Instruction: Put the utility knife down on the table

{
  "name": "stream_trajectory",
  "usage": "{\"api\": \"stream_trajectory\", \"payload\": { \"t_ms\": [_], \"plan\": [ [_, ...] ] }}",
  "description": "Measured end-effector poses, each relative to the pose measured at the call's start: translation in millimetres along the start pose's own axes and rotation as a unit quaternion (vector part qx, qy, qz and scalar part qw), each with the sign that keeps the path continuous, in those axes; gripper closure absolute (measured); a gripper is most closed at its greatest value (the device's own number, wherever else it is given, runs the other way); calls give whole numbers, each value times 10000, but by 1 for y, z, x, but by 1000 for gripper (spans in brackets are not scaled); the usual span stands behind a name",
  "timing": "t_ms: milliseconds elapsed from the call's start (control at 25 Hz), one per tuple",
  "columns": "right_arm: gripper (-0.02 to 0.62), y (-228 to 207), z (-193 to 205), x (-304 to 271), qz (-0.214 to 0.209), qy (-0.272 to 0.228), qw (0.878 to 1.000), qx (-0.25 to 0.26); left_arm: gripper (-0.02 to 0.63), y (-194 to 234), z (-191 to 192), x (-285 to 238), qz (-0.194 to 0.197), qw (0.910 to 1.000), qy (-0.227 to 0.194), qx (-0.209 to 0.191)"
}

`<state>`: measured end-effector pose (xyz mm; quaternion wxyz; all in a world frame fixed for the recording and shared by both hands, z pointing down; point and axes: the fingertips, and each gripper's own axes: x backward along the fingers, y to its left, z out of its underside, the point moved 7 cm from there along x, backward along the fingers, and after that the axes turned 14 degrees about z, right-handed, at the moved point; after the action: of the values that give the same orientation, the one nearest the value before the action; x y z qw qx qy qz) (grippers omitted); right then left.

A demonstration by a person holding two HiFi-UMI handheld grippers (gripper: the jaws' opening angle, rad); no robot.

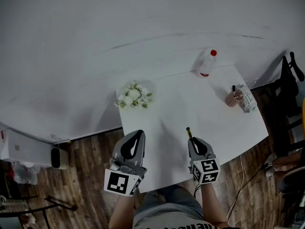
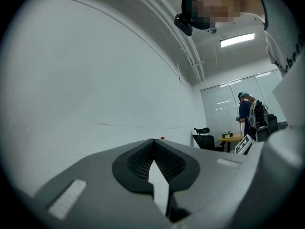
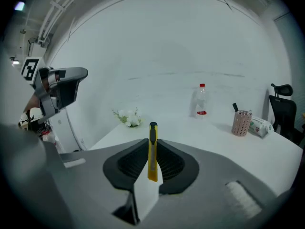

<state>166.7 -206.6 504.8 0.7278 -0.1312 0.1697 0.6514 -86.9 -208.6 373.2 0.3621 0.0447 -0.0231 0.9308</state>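
While clamped on the slim yellow plastic utility knife [image 1: 188, 132] with the right gripper [image 1: 191, 140], not yet put down on the white rectangular table [image 1: 224, 128].
Head view: hovering over the table's near edge, only the knife's dark nose poking past the jaws, aimed away from the person; alongside, well apart, the left gripper [image 1: 137, 133]. Left gripper view: pinched together at the tips, holding nothing, facing a bare white wall [image 2: 95, 80]. Right gripper view: closed flat on the knife's sides, gripping its body, black slider and nose clear ahead; long axis straight along the jaws, nose toward the gap between a small white flower bunch [image 3: 127, 117] and a clear plastic bottle with red cap [image 3: 201, 100]. Judged barely begun: lowering, laying flat and releasing all left.
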Motion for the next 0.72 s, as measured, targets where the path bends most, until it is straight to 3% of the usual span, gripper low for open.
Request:
{"api": "stream_trajectory", "payload": {
  "t_ms": [720],
  "plan": [
    [540,-3,39,-35,-132,799,9965,224,597,8,9,2,-282,9995,125,63]
  ]
}}
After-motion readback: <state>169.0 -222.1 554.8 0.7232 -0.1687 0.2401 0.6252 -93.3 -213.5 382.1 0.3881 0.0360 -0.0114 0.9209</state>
